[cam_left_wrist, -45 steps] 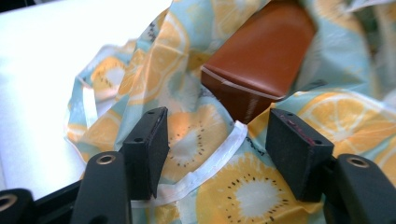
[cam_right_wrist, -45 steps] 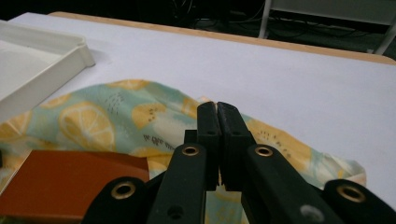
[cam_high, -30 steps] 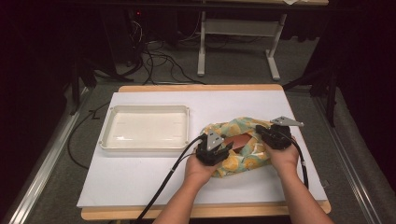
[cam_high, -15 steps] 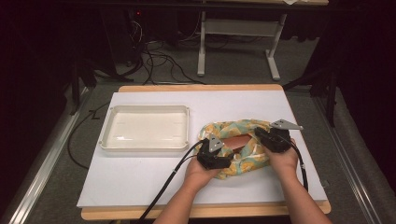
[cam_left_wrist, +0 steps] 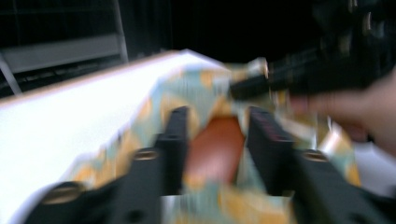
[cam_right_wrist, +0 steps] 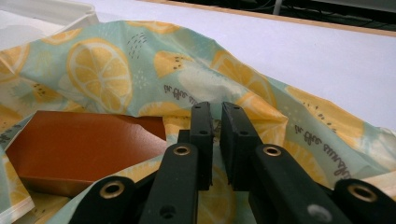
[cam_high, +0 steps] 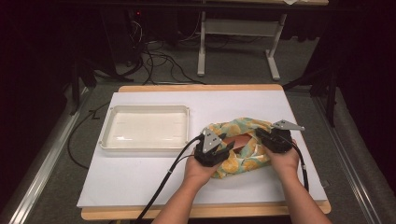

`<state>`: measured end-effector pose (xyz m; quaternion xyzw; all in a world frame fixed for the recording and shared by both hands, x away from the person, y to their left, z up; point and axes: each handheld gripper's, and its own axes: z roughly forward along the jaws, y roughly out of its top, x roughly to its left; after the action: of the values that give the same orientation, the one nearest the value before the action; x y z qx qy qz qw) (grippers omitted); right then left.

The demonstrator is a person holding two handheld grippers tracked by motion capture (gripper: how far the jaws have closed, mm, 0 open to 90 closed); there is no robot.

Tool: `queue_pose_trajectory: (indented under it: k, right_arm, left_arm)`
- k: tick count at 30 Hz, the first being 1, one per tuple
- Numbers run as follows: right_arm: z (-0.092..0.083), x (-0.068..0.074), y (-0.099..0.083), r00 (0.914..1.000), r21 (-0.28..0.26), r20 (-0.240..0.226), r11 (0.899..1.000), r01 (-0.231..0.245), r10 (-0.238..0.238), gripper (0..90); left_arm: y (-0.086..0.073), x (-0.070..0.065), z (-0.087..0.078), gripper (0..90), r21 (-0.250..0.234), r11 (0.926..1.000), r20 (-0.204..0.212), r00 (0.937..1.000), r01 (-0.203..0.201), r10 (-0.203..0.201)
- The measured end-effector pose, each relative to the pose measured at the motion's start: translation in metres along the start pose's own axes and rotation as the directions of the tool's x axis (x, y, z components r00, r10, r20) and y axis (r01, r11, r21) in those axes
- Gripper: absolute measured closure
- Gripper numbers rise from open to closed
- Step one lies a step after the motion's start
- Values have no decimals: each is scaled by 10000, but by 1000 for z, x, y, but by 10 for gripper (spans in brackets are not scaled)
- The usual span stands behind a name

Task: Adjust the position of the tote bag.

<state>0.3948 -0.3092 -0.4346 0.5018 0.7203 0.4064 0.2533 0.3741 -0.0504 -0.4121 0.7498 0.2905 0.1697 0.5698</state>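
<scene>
On the left of the desk (cam_high: 140, 186) sits a shallow white tray (cam_high: 145, 128), well apart from both hands. To its right lies a bag (cam_high: 243, 140) printed with lemon slices on pale green, bunched up and gaping, with a brown block (cam_high: 240, 141) showing in its opening.

The left gripper (cam_high: 223, 148) is at the bag's near left edge, pointing into the opening. Its jaws have just been closing, after opening wide a moment earlier. In the left gripper view, which is blurred by motion, the two black jaws stand apart with the brown block (cam_left_wrist: 215, 147) between them and the printed cloth (cam_left_wrist: 154, 112) bunched to either side; the blur hides whether the pads press on the block or on the cloth, so I cannot tell if anything is gripped there.

Further right, the right gripper (cam_high: 260, 134) is at the bag's far right edge, its grey plate sticking out to the side. In the right gripper view its jaws are nearly together, pinching a fold of the bag (cam_right_wrist: 243, 98) between their tips; the brown block (cam_right_wrist: 88, 149) lies low to their left, inside the bag and clear of them
</scene>
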Motion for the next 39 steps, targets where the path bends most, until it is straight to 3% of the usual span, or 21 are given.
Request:
queue_pose_trajectory:
  k: [2, 4, 6, 8, 10, 12, 13, 15, 19, 20, 22, 24, 26, 29, 31, 33, 35, 39]
  right_arm:
    - [0, 1, -1, 10000, 30, 0, 10000, -6, 6, 846]
    - [1, 1, -1, 10000, 66, -23, 10000, 23, -23, 846]
    - [1, 0, -1, 10000, 45, -53, 10000, 9, -8, 847]
    - [0, 0, -1, 10000, 85, -67, 10000, 1, 0, 847]
    - [1, 0, -1, 10000, 51, -75, 10000, 52, -51, 847]
    - [1, 0, -2, 10000, 73, -77, 10000, 14, -14, 847]
    - [2, -1, -2, 10000, 54, -73, 10000, -11, 11, 847]
    - [3, -1, -2, 10000, 33, -82, 10000, 9, -9, 847]
    - [3, 1, -2, 10000, 82, -46, 10000, -4, 4, 841]
    - [3, 2, -2, 10000, 40, -45, 10000, -31, 31, 838]
    - [0, 5, -2, 9998, -39, -66, 9998, 194, -194, 842]
    - [-5, 12, 0, 9992, -294, -291, 9992, 264, -272, 860]
    - [-10, 20, 1, 9964, -571, -838, 9983, 104, -152, 869]
    - [-15, 40, -1, 9882, -625, -1488, 9977, 270, -361, 900]
    - [-14, 57, -4, 9801, -483, -1914, 9979, 441, -526, 900]
    - [-7, 73, -7, 9722, -218, -2196, 9967, 784, -813, 900]
    - [3, 85, -8, 9739, 52, -1950, 9928, 1198, -1165, 900]
    - [12, 87, -10, 9656, 162, -2537, 9979, 630, -568, 900]
  left_arm:
    - [6, 2, 13, 820, 260, 9993, 82, 9996, 256, -258]
    - [2, 5, 30, 880, 1079, 9937, -23, 9995, 304, -304]
    - [-11, 10, 40, 861, 1784, 9835, -282, 9993, 294, -247]
    - [-23, 15, 37, 732, 1942, 9793, -224, 9983, 573, -540]
    - [-31, 17, 30, 584, 1750, 9814, 162, 9965, 784, -825]
    - [-33, 14, 25, 524, 1775, 9833, 429, 9979, 404, -488]
    - [-35, 10, 23, 492, 1823, 9832, 379, 9993, -111, 43]
    - [-37, 6, 22, 467, 1806, 9823, 260, 9986, -503, 464]
    - [-38, 3, 22, 421, 1752, 9825, -144, 9976, -636, 672]
    - [-39, 5, 20, 393, 1759, 9834, -259, 9984, -456, 509]
    - [-41, 13, 16, 393, 1368, 9901, -76, 9995, 326, -319]
    - [-40, 19, 12, 391, 1166, 9904, 78, 9971, 741, -755]
    - [-37, 24, 9, 411, 1003, 9893, 88, 9942, 1061, -1075]
    - [-31, 33, 6, 571, 824, 9849, -52, 9883, 1525, -1526]
    - [-29, 36, 7, 644, 935, 9831, -284, 9874, 1575, -1554]
    - [-27, 36, 6, 688, 756, 9861, -361, 9887, 1479, -1455]
    - [-24, 37, 6, 701, 672, 9860, -301, 9881, 1524, -1507]
    - [-17, 34, 9, 689, 979, 9882, -105, 9930, 1179, -1174]
